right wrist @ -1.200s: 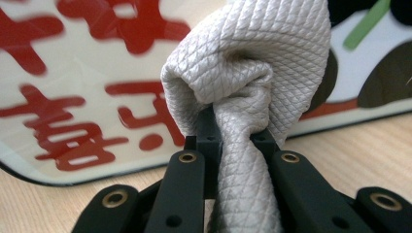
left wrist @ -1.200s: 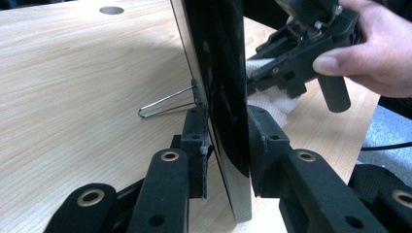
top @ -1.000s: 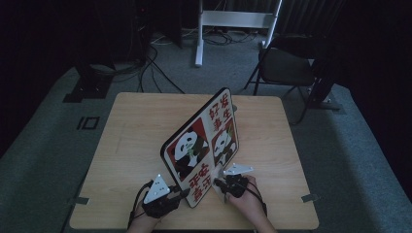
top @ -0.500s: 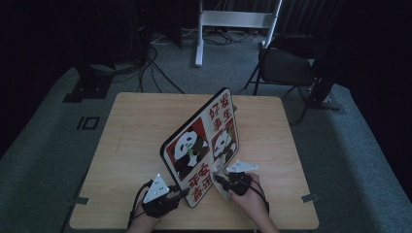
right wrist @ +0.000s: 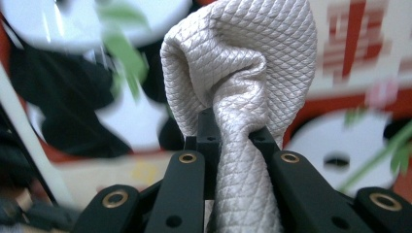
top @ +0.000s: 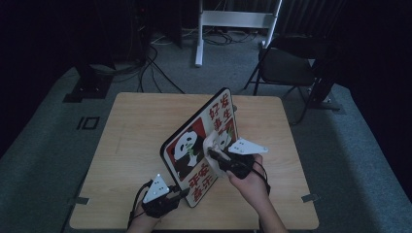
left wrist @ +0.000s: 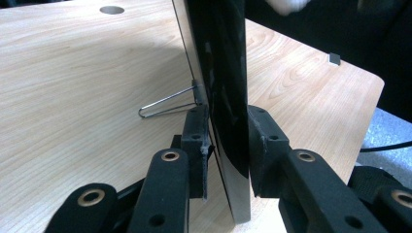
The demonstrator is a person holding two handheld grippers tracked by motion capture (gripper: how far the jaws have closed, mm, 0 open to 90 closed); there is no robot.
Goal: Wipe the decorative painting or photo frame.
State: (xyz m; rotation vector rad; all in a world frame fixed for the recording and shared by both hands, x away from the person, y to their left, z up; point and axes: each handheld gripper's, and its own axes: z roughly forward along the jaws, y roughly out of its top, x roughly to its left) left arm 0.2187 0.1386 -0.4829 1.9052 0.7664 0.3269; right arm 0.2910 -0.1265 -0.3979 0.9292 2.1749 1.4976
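Note:
A framed panda picture (top: 204, 143) with red characters stands tilted on the wooden table (top: 126, 141). My left gripper (top: 182, 193) is shut on its near bottom edge; in the left gripper view the jaws clamp the black frame edge (left wrist: 223, 97), with a wire stand (left wrist: 165, 103) on its back. My right gripper (top: 213, 154) is shut on a bunched white cloth (right wrist: 243, 82) and presses it against the picture's face (right wrist: 87, 97). The cloth (top: 212, 142) touches the panda at mid-picture.
A dark folding chair (top: 286, 63) stands beyond the table's far right corner. A white stand base (top: 233, 19) and cables lie on the grey floor behind. The table's left half is bare wood.
My right gripper with the cloth has moved up and away from me along the picture's face. The left gripper and the picture have stayed put.

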